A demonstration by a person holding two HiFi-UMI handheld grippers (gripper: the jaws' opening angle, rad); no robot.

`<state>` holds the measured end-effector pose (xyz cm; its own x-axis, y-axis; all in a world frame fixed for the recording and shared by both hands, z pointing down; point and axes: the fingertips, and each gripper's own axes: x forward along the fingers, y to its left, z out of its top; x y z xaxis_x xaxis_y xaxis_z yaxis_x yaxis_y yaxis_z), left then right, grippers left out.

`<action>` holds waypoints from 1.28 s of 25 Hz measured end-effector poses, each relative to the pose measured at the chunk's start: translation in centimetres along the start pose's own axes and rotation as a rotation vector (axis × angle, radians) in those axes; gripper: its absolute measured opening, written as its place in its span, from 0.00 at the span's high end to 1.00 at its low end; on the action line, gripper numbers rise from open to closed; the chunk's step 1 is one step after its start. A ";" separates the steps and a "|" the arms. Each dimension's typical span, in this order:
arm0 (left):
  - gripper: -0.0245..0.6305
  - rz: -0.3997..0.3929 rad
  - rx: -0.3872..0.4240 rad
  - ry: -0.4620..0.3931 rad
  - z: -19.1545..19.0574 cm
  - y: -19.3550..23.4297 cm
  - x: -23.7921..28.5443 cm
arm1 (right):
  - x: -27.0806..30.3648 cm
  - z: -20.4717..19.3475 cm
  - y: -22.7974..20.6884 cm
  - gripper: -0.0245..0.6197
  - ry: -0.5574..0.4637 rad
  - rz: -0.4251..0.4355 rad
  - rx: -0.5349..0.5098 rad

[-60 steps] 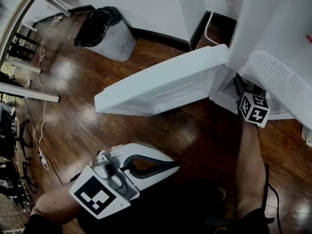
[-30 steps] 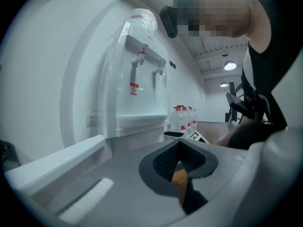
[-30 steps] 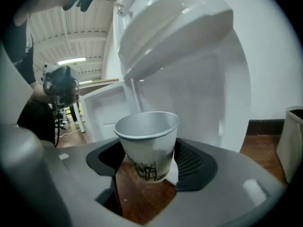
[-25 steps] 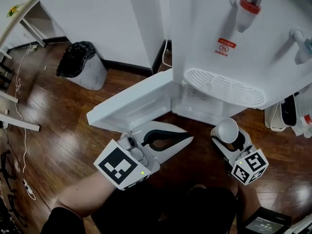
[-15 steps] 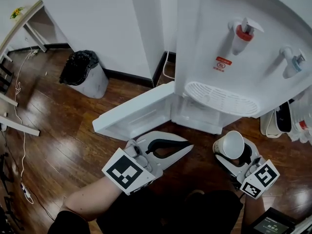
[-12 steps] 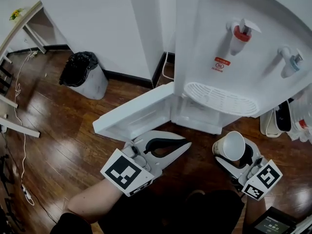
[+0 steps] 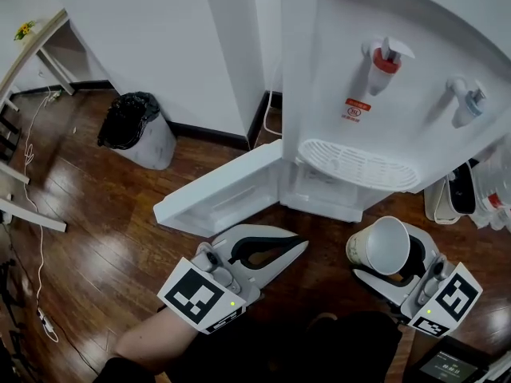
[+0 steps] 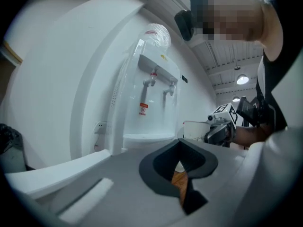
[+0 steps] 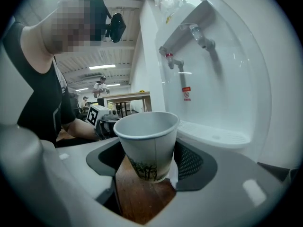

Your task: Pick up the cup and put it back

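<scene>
My right gripper (image 7: 386, 255) is grasping the paper cup (image 9: 147, 143). Its two jaws press on the cup's lower half from either side. The cup stands upright between them, above the wooden floor (image 7: 96, 214) and touching nothing else. Its open mouth faces up, and a dark print runs round its wall near the base. The marker cube (image 7: 447, 298) sits at the back end of this gripper, toward me.

Ahead of the right gripper and higher than the cup's rim stands the white water dispenser (image 7: 415, 22). Its ribbed drip tray (image 7: 359, 164) is the part nearest the cup, forward of it and apart from it. Above the tray, the red tap (image 7: 383, 58) is more directly ahead of the cup. The blue tap (image 7: 465, 102) is off to the right of it.

My left gripper (image 7: 292, 251) is well apart from the right one, off to its left, at about the same height. It is clenched, with the jaw tips together and only a sliver of floor showing through the gap behind them. Just ahead of its tips lies the dispenser's lower cabinet door (image 7: 223, 190), swung open and low over the floor. Farther ahead and to the left of that gripper, a bin lined with a black bag (image 7: 136, 126) stands against the wall.
</scene>
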<state>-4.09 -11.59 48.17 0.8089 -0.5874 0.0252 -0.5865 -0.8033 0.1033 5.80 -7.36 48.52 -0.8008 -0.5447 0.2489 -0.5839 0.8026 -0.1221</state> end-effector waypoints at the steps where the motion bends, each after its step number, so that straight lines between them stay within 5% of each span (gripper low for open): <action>1: 0.48 0.004 0.000 -0.010 0.3 0.1 -0.1 | -0.1 0.4 0.1 0.46 -0.004 0.003 0.000; 12: 0.48 0.142 0.067 -0.007 1.1 2.2 -1.6 | 0.6 1.6 -1.1 0.46 -0.033 -0.030 0.021; 32: 0.48 0.182 0.075 -0.014 1.9 2.4 -1.2 | 1.4 1.8 -2.3 0.46 -0.041 -0.073 -0.003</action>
<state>-6.58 -13.00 46.48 0.6887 -0.7247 0.0228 -0.7251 -0.6883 0.0243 5.83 -10.43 47.44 -0.7611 -0.6112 0.2172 -0.6404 0.7612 -0.1023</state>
